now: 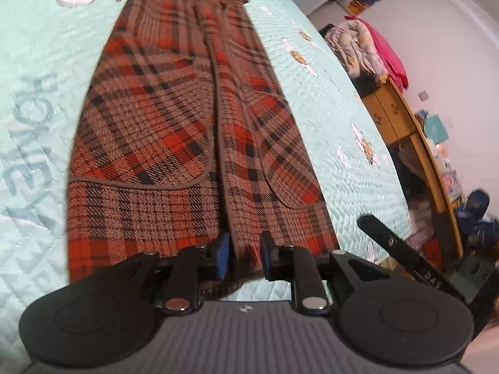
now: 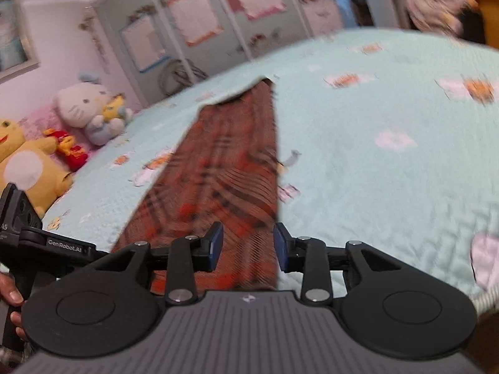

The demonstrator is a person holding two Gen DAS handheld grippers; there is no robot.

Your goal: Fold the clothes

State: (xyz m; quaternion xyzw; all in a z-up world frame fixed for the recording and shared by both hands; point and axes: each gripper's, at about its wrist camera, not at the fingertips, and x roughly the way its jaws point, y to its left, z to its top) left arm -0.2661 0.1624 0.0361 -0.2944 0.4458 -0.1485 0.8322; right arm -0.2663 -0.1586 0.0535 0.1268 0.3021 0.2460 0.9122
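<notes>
A red, brown and black plaid garment lies lengthwise on the pale teal bed quilt, with two rounded pockets near its close end. My left gripper is at the near hem, its blue-padded fingers apart with plaid cloth showing in the gap. In the blurred right wrist view the plaid garment stretches away as a long strip. My right gripper stands open over its near end, close to the strip's straight right edge. The bodies of both grippers hide the nearest bit of cloth.
Plush toys sit at the bed's far left by a white wardrobe. A wooden shelf topped with piled clothes stands along the bed's right side. A hand holds the other gripper's handle at the left edge.
</notes>
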